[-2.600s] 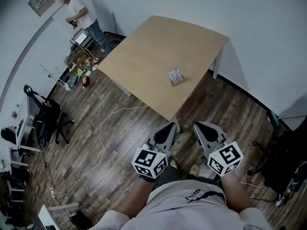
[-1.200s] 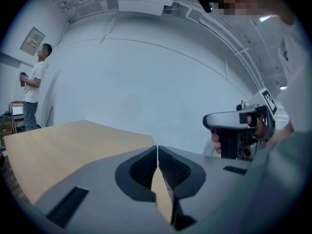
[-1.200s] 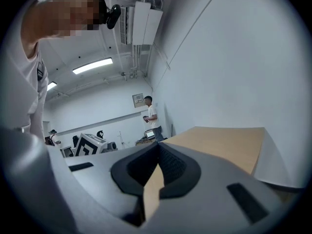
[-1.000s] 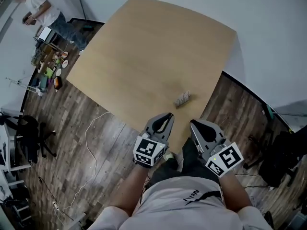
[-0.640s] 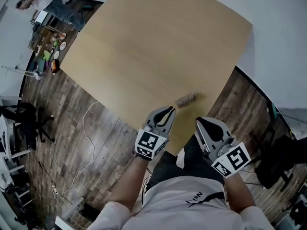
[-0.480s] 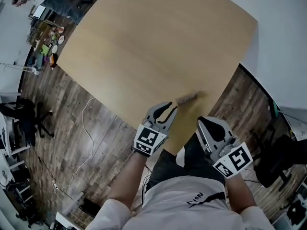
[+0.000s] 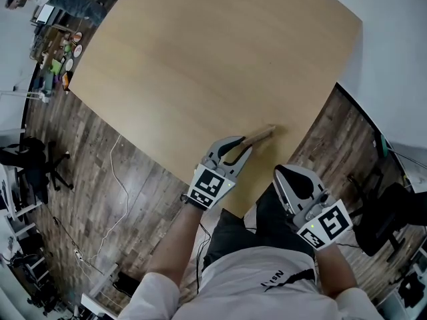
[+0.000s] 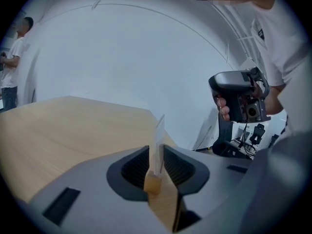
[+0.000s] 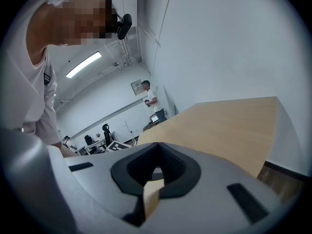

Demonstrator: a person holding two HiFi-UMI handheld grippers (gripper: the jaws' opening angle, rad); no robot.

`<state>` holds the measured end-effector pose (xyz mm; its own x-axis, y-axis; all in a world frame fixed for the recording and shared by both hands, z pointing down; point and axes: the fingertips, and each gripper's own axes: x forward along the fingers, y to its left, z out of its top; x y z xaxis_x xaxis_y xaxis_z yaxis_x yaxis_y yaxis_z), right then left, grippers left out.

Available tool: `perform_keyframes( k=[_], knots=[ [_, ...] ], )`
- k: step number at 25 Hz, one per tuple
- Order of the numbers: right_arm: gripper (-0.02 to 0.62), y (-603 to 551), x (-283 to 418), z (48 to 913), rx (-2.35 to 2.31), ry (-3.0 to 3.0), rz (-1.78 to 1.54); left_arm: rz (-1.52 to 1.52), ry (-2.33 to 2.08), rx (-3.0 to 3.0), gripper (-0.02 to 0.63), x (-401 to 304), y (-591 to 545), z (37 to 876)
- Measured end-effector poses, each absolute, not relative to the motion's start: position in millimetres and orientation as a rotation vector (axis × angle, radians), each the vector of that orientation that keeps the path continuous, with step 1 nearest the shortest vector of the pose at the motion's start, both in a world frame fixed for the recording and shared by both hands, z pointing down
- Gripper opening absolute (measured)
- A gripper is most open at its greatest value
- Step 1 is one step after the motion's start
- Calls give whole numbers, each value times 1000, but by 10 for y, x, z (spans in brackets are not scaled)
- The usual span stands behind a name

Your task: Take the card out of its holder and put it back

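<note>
Card holder [image 7: 259,136] is seen on the table [image 7: 200,59], close to the table edge on the person's side and not far from the table's near corner. It has a wooden base, and the card [image 8: 158,140] is stood upright in it, not yet pulled out.

Left gripper [image 7: 240,149] is held over that same table edge, jaws set narrow round the holder. In the left gripper view the wooden base is seated between the ribbed pads and the card rises between the two tips. The base looks pinched from both sides; no gap can be made out.

Right gripper [image 7: 283,173] is held just off the table's near edge, apart from the holder. Its jaws are brought together at the tips with nothing between them. Only table wood is seen through the slot behind the tips.

A person [image 9: 150,100] is seen beyond the table's far side. A white cable [image 7: 115,179] is laid on the wood floor [image 7: 133,205] left of the table.
</note>
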<state>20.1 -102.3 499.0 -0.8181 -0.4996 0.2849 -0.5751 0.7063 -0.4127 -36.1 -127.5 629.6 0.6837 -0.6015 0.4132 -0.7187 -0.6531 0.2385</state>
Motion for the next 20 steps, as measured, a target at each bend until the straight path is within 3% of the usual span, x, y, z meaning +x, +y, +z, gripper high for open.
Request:
perform_keyframes(
  k=[8, 12, 20],
  knots=[
    [12, -999, 235, 5115, 882, -2737, 773, 462, -995, 2543, 86, -313, -1302, 6384],
    [12, -996, 249, 5139, 885, -2731, 778, 468, -990, 2560, 43, -308, -1292, 6390],
    [12, -996, 270, 5129, 909, -2730, 774, 434, -978, 2576, 25, -305, -1292, 6319]
  ],
)
